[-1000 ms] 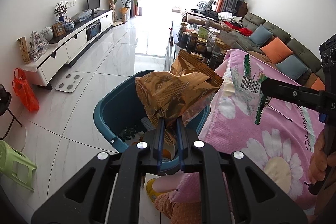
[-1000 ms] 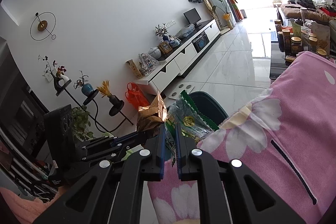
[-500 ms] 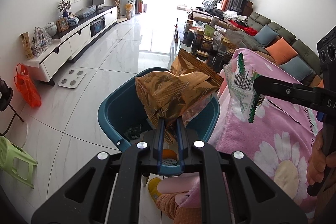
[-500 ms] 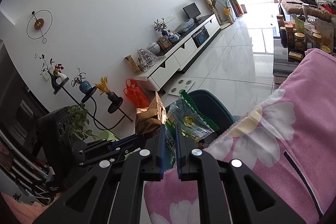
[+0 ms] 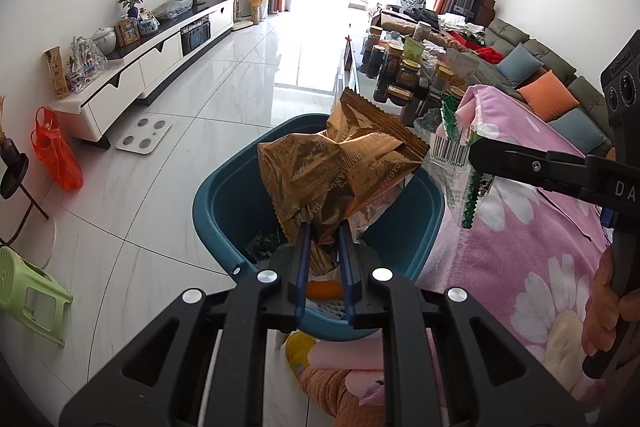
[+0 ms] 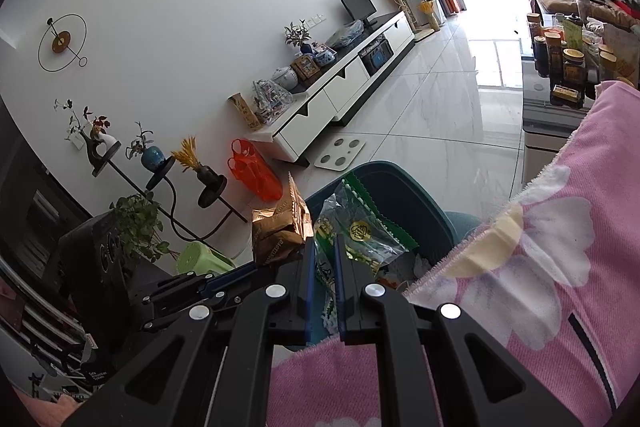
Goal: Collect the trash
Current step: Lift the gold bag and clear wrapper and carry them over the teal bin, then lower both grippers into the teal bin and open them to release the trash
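Wrappers in both grips now: the left gripper (image 5: pixel 324 227) has its jaws nearly closed, pinching the lower corner of a crumpled gold snack bag (image 5: pixel 340 171) that hangs right above the open teal bin (image 5: pixel 216 195), which sits on the white tiled floor (image 5: pixel 224 87) beside the pink flowered blanket (image 5: pixel 532 247). Over on the other side, the right gripper (image 6: pixel 322 243) is clamped almost fully closed on a clear green-edged wrapper (image 6: pixel 360 231), held at the bin's rim next to the gold bag, with some rubbish already lying inside the bin.
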